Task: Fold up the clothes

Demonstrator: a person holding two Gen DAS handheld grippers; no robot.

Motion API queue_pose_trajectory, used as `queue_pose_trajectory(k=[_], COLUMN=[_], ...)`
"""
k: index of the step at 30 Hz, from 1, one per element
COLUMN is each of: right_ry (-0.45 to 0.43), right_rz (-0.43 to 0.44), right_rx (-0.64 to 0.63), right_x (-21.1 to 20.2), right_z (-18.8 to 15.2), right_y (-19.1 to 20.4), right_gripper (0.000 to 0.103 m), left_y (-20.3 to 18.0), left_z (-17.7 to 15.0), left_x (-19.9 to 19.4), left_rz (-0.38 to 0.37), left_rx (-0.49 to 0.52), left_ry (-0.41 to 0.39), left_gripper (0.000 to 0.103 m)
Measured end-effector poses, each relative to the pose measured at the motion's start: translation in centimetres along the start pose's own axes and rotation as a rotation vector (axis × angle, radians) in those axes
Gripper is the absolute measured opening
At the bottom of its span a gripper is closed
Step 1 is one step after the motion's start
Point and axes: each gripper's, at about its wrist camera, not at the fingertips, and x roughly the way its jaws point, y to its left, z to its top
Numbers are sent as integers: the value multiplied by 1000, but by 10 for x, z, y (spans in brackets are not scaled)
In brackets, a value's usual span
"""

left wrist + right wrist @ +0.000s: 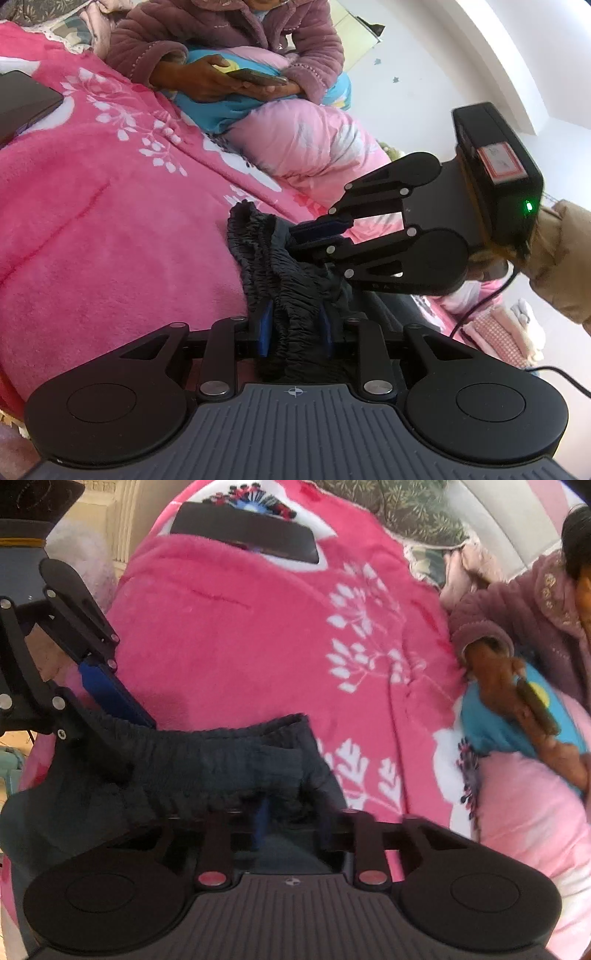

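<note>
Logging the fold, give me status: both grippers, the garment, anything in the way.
Left gripper and right gripper both shut on dark garment's elastic waistband. Garment over pink blanket. Seated person's hands with phone beyond, not obstructing.

A bright pink floral blanket (110, 221) is covering the bed, a pale pink quilt (306, 136) lying bunched at its far right. White walls (424, 66) are catching soft daylight beyond.
</note>
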Motion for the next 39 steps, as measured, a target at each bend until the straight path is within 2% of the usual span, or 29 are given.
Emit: queue_pose_trajectory(k=[5,10,18,22,25,27,29,32,34,39], right_ry=[-35,-86,-69,-109,-146,-185,-227,-274,-292,-244], right_rz=[-124,-237,-309,-344,-357,-366,-398,-438,-467,-519], right_rx=[-26,-38,-110,-79,42,150,262,456,579,830], right_x=[-16,-33,5,22,9,-14,-41,-88,-116,-154], right_z=[1,9,9,4,0,-6,-18,-51,-75,-144], right_y=[16,21,33,43,34,25,19,13,12,28], right_gripper=[5,5,5,5,12,29,41,41,41,41], left_y=[-1,-3,1,3,3,2,1,-5,-17,-56], left_z=[0,0,0,0,0,-1,-2,2,8,39], left_x=[-3,-6,-3,-1,-3,-8,-18,-32,-32,0], left_rz=[-14,-17,31,52,62,89,127,157,162,140], left_rx=[-1,9,-8,-17,-17,-16,-15,-13,28,151], left_ry=[-15,-44,-28,-22,-30,-65,-127,-206,-220,-175], left_gripper=[24,23,23,24,26,27,29,29,29,30])
